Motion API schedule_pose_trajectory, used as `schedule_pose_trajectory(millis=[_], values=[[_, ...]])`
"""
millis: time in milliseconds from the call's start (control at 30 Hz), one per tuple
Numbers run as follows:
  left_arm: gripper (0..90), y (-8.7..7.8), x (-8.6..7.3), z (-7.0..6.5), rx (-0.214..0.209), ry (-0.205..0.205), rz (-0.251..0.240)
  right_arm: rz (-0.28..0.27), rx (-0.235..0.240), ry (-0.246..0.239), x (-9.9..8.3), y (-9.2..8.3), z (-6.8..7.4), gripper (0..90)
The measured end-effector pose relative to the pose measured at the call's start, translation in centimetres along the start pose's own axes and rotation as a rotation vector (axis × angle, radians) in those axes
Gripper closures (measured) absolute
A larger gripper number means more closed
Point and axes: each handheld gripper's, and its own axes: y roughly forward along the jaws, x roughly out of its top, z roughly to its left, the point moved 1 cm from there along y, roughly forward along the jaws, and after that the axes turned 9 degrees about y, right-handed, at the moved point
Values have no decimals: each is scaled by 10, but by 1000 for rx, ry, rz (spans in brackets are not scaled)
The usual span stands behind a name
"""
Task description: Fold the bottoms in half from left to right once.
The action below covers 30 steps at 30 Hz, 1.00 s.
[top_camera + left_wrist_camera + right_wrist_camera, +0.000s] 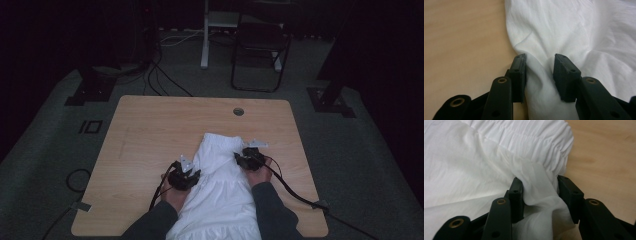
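A white garment lies on the wooden table, running from the middle down over the near edge. Its gathered elastic band is at the far end. At the garment's left edge, my left gripper has its jaws around a raised fold of the cloth, and the fold fills the gap at the left gripper. My right gripper is at the garment's right edge, just below the band. There the right gripper is shut on a bunch of the cloth.
A round cable hole sits near the table's far edge. Bare wood spreads left of the garment and beyond it. A dark chair, a white post and floor cables stand behind the table. A black cable trails off the near right.
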Motion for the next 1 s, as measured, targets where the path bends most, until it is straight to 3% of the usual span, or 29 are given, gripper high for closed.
schedule_pose_trajectory(millis=[100, 167, 233, 300, 400, 433, 500, 600, 667, 800, 1000], values=[[631, -16, -14, -10, -31, -21, -5, -3, 21, -13, -16, -14, 11, 593], [610, -29, -22, -23, -57, 21, 0, -11, 34, -30, -26, -22, 19, 593], [545, -36, -25, -27, -82, 28, 20, -18, 44, -47, -33, -27, 24, 593], [485, -42, -21, -20, -88, 13, -8, -15, 48, -47, -33, -27, 25, 593], [449, -46, -2, -1, -73, -20, -94, -17, 48, -46, -33, -27, 26, 594], [431, -42, 9, 9, -87, -44, -116, -17, 45, -46, -33, -27, 26, 594], [363, -28, 26, 21, -112, -71, -101, -17, 45, -46, -33, -27, 26, 594], [335, -3, 39, 28, -115, -79, -78, -17, 45, -45, -33, -27, 26, 593], [324, 12, 42, 26, -124, -79, -52, -17, 45, -44, -33, -27, 26, 593], [304, 34, 40, 20, -105, -34, 18, -17, 45, -44, -33, -27, 26, 593], [304, 41, 36, 20, -67, -9, 22, -16, 46, -44, -33, -27, 26, 593]])
